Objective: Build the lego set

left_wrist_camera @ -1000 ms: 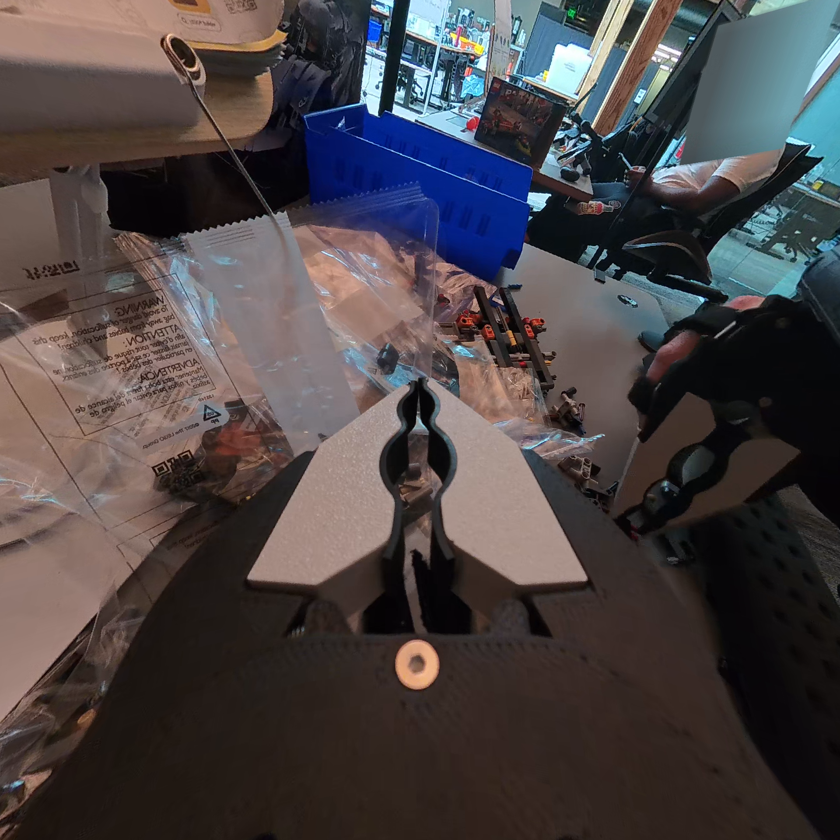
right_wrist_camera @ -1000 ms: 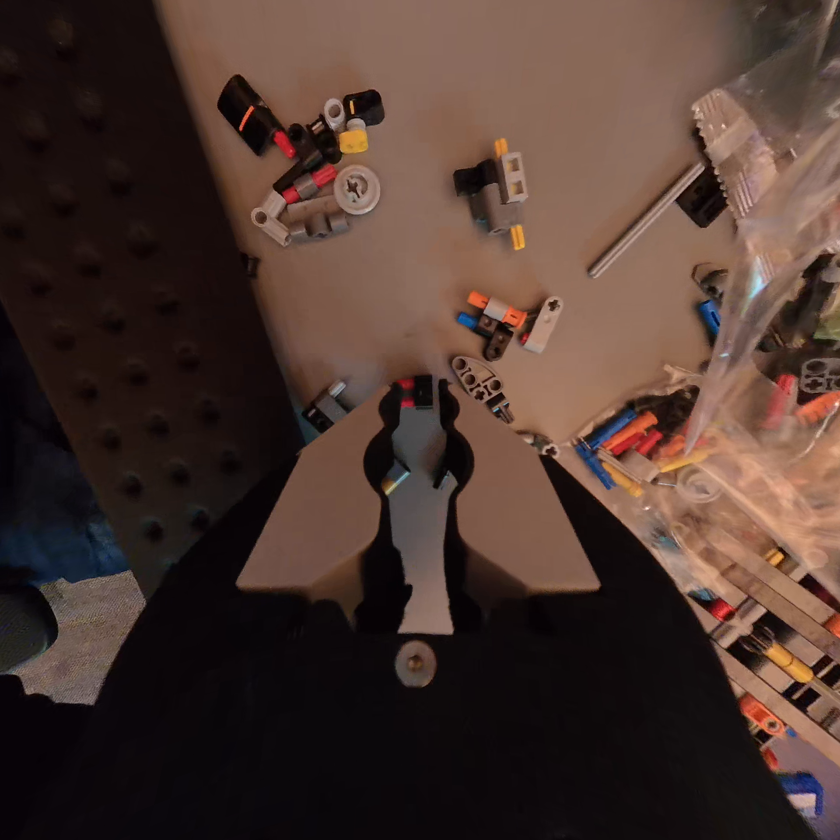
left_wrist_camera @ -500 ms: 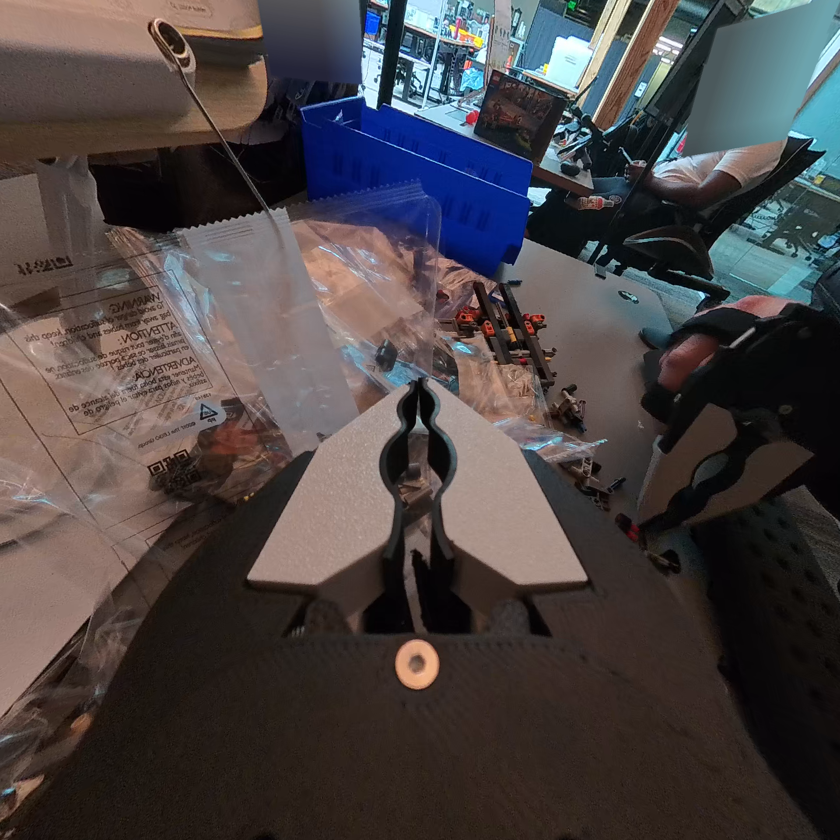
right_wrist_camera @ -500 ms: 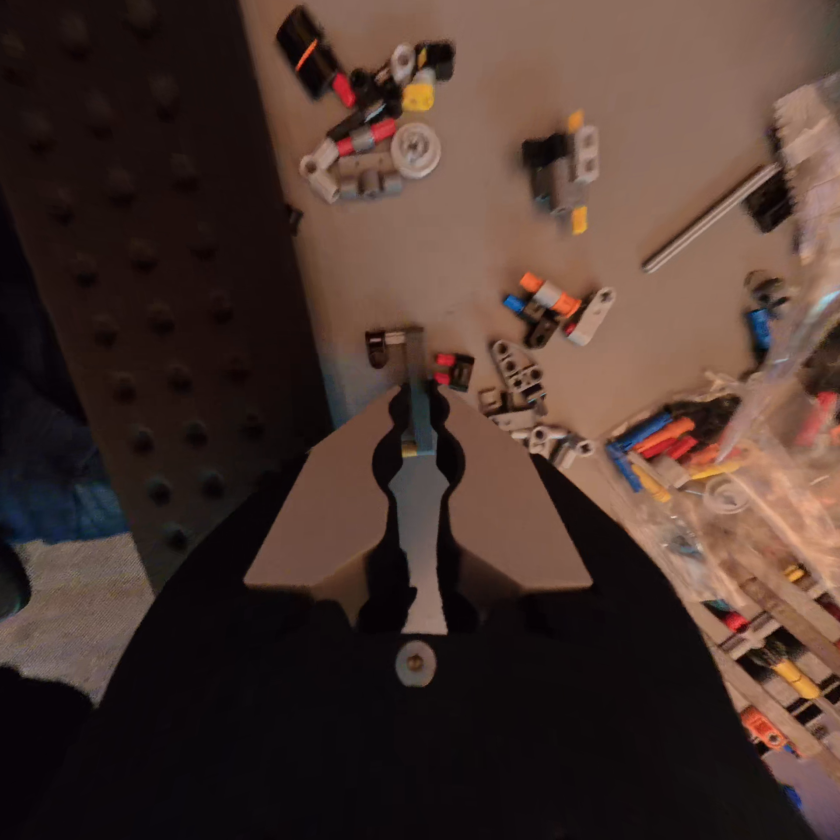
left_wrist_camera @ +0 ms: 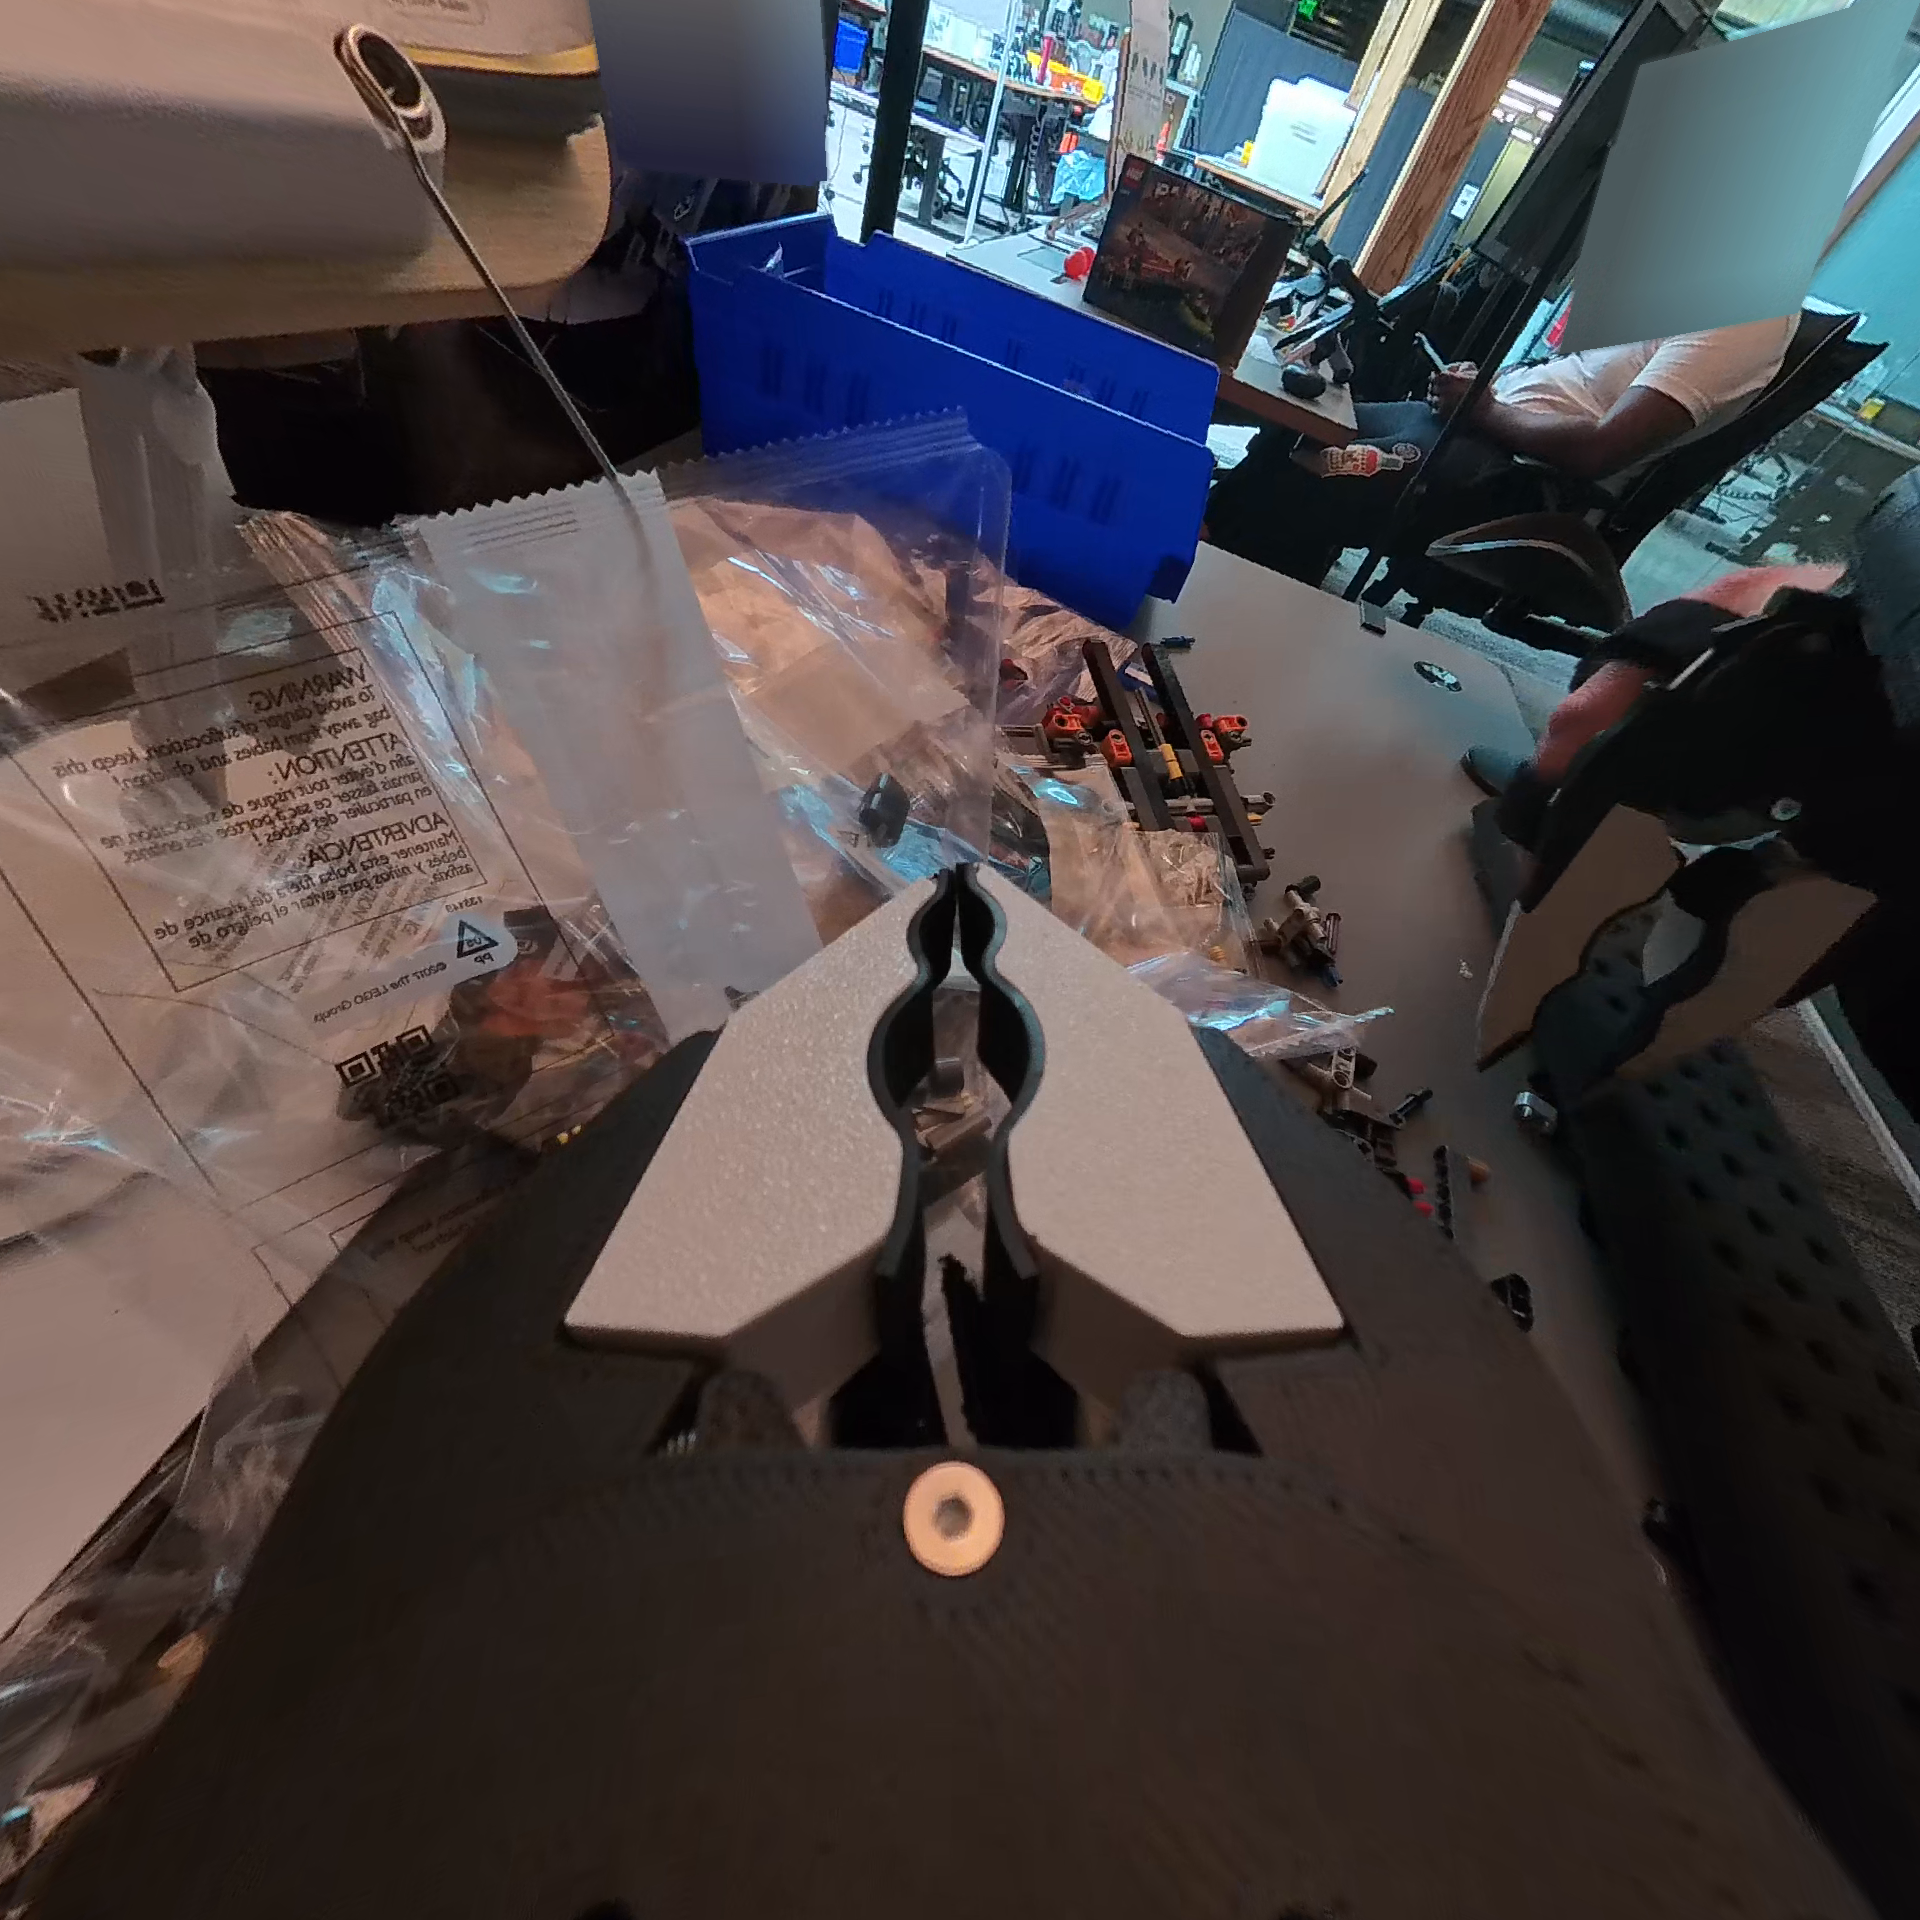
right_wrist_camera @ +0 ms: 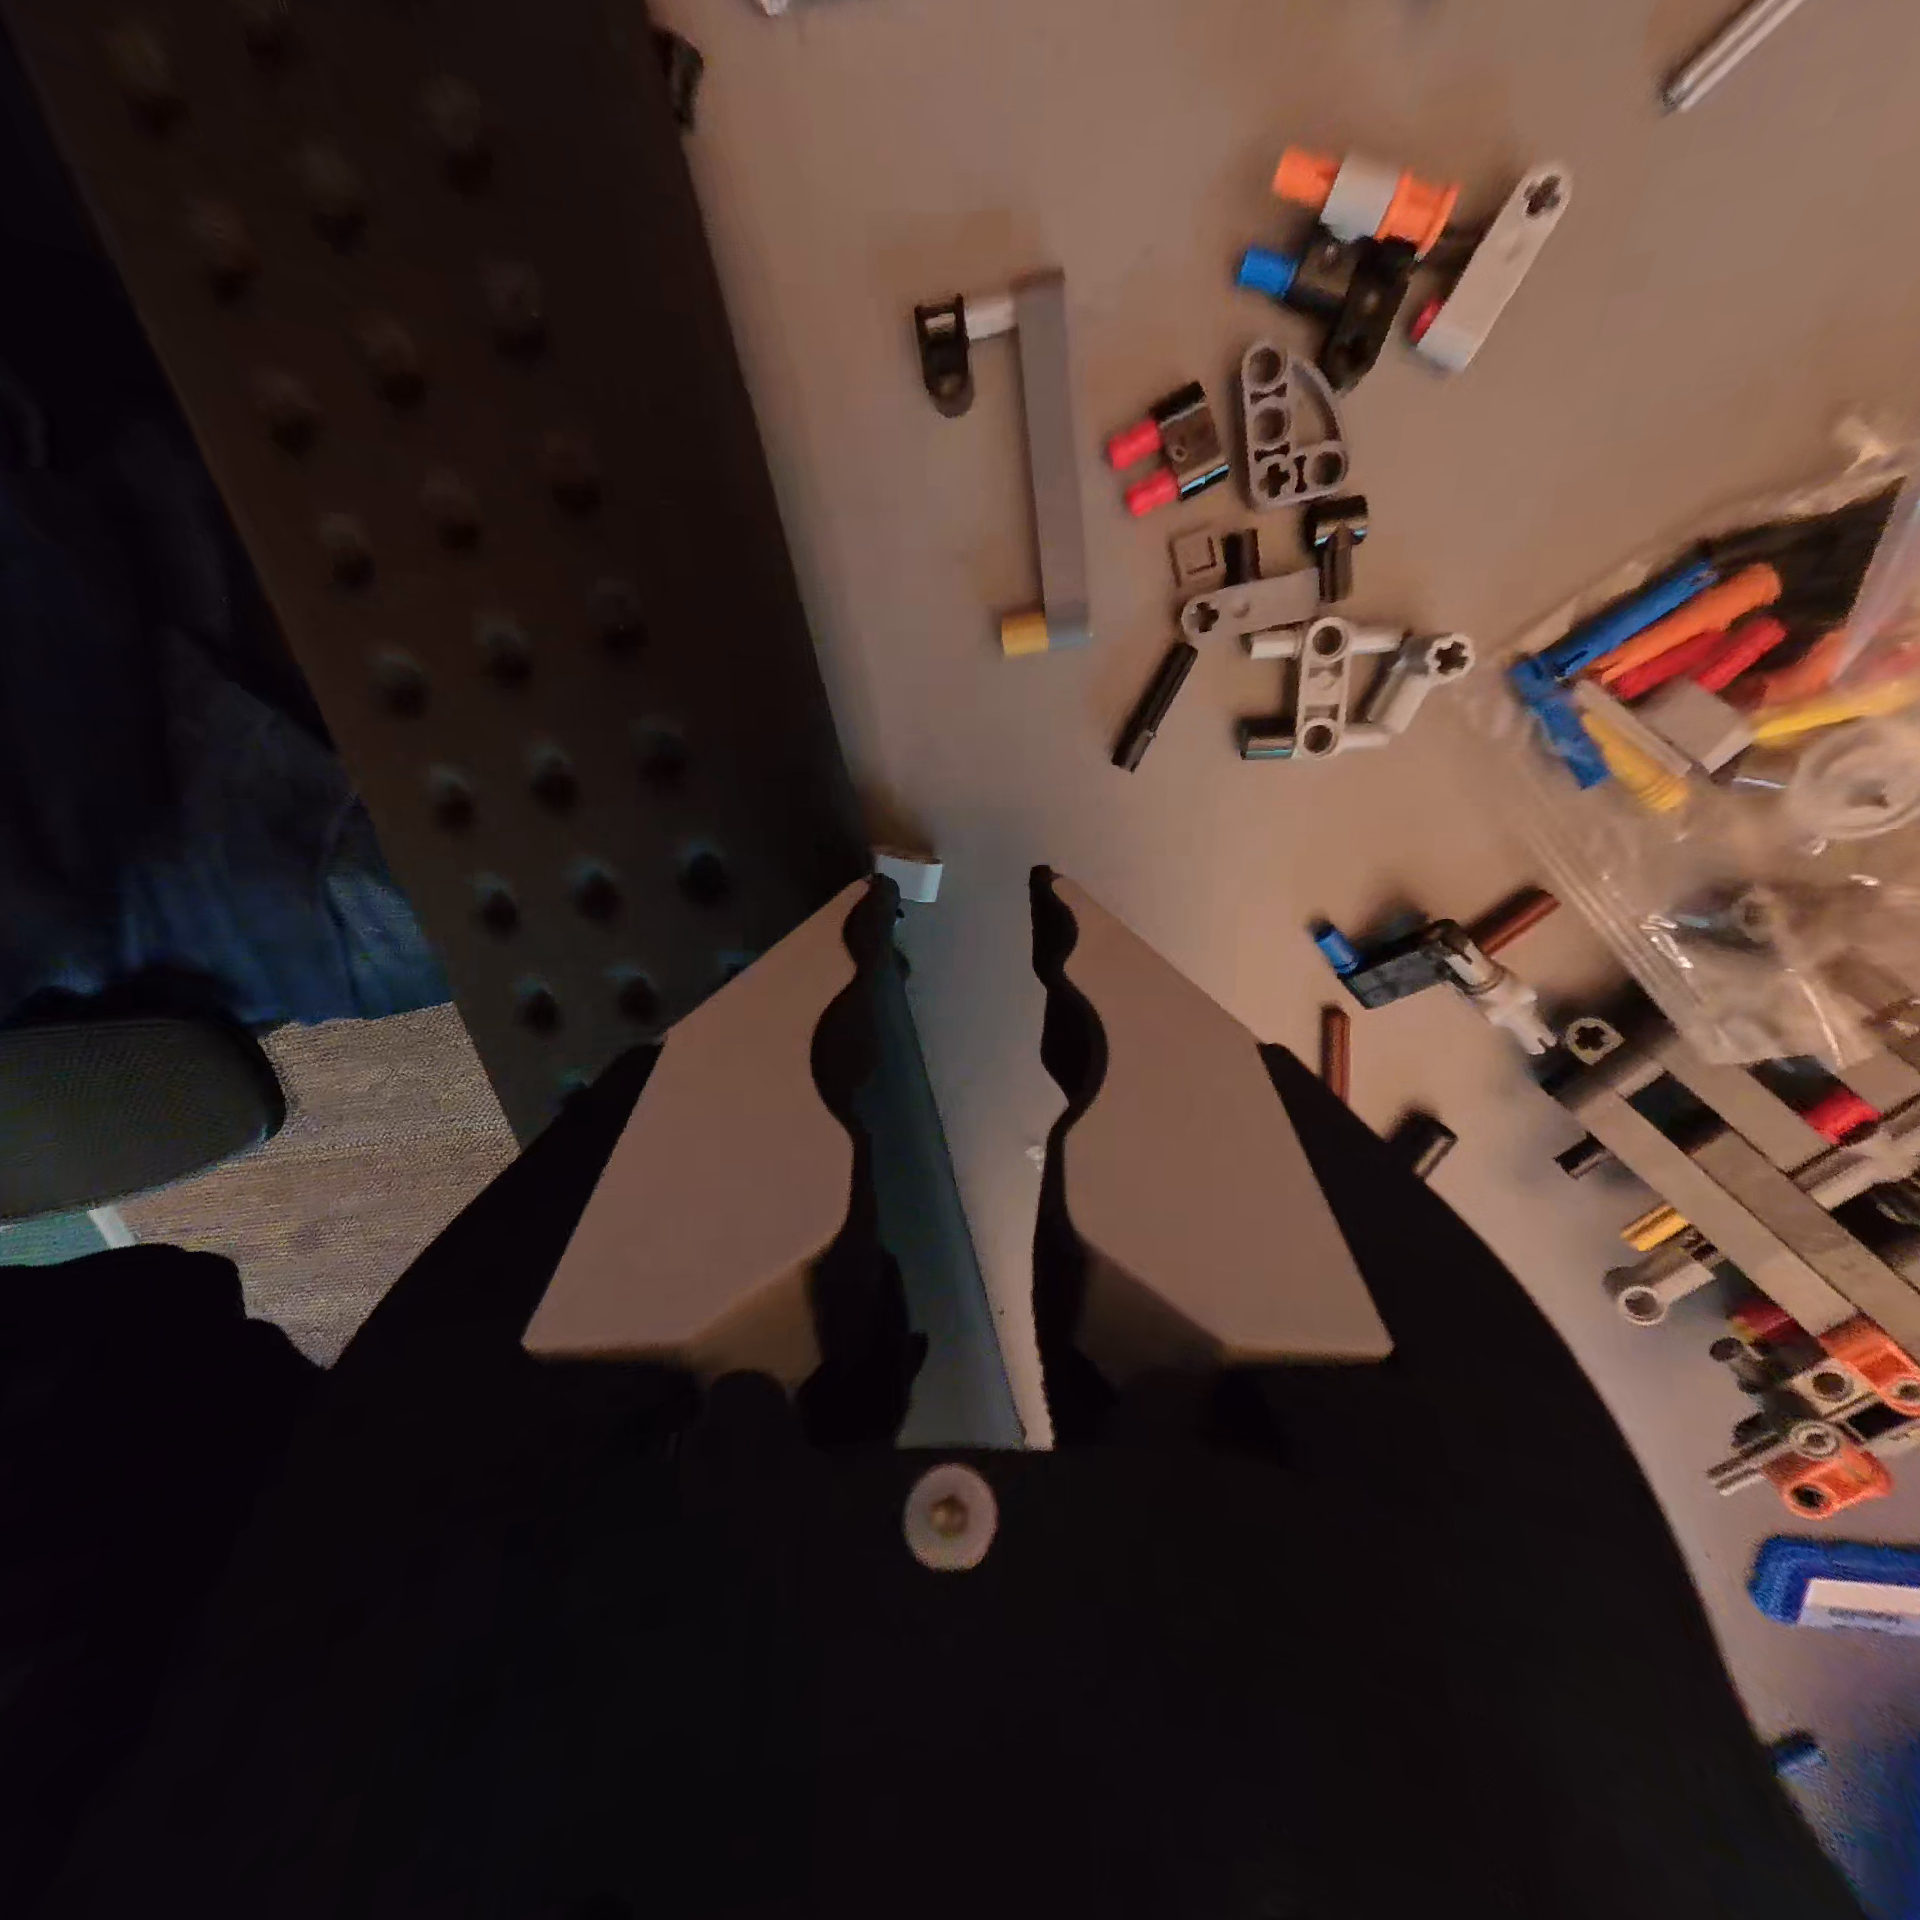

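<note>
1. Beside the grey beam [right_wrist_camera: 1049,457], which lies flat on the brown table [right_wrist_camera: 1143,94], I see most of the loose Lego parts; I use this beam as my landmark.
2. My right gripper [right_wrist_camera: 954,883] hangs below the beam in the right wrist view, its jaws spread apart with only table surface between them, touching no part.
3. A black connector [right_wrist_camera: 940,348] sits at the beam's far end and a yellow pin [right_wrist_camera: 1023,634] at its near end.
4. Just right of the beam lie a black block with two red pins [right_wrist_camera: 1164,452] and a grey curved plate [right_wrist_camera: 1288,431].
5. Further right of the beam, an orange, grey and blue cluster [right_wrist_camera: 1351,229] rests by a pale lever.
6. Well to the right of the beam, a clear bag [right_wrist_camera: 1714,675] holds blue, orange, red and yellow pins.
7. Left of the beam runs a dark studded mat [right_wrist_camera: 436,499].
8. Down and right of the beam, a long grey frame assembly [right_wrist_camera: 1714,1174] lies on the table.
9. My left gripper [left_wrist_camera: 956,883] has its tips pressed together, hovering over clear plastic bags [left_wrist_camera: 582,790]; I can't tell whether it pinches anything.
10. Beyond the bags stands a blue bin [left_wrist_camera: 977,416].
</note>
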